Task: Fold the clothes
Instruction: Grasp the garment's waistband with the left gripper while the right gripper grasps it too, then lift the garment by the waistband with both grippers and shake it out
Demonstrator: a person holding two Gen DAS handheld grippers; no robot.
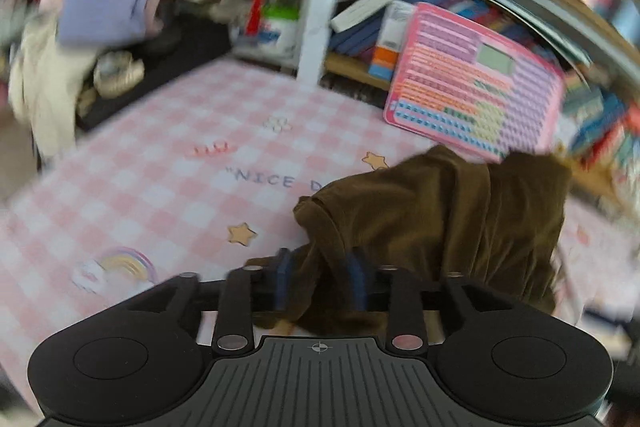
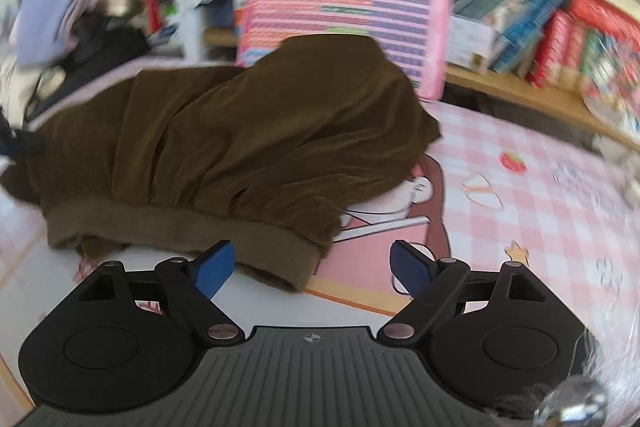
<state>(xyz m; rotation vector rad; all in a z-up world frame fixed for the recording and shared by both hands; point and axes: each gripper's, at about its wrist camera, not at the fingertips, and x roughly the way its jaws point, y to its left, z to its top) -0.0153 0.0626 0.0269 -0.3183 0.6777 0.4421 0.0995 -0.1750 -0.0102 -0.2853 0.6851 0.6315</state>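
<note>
Brown velvety garment [image 2: 240, 139] lies bunched on the pink-and-white checked table [image 1: 160, 163], one edge pinched between the blue pads of the left claw [image 1: 320, 283]. Just before its ribbed hem, the right claw [image 2: 312, 267] hangs with jaws spread, gripping nothing. Beyond the cloth, a pink toy keyboard panel [image 2: 344, 3] leans against a wooden bookshelf [image 2: 520, 87].

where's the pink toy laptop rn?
The pink toy laptop leans against the bookshelf at the bed's far edge, just behind the brown garment; in the left wrist view, it's upper right.
</note>
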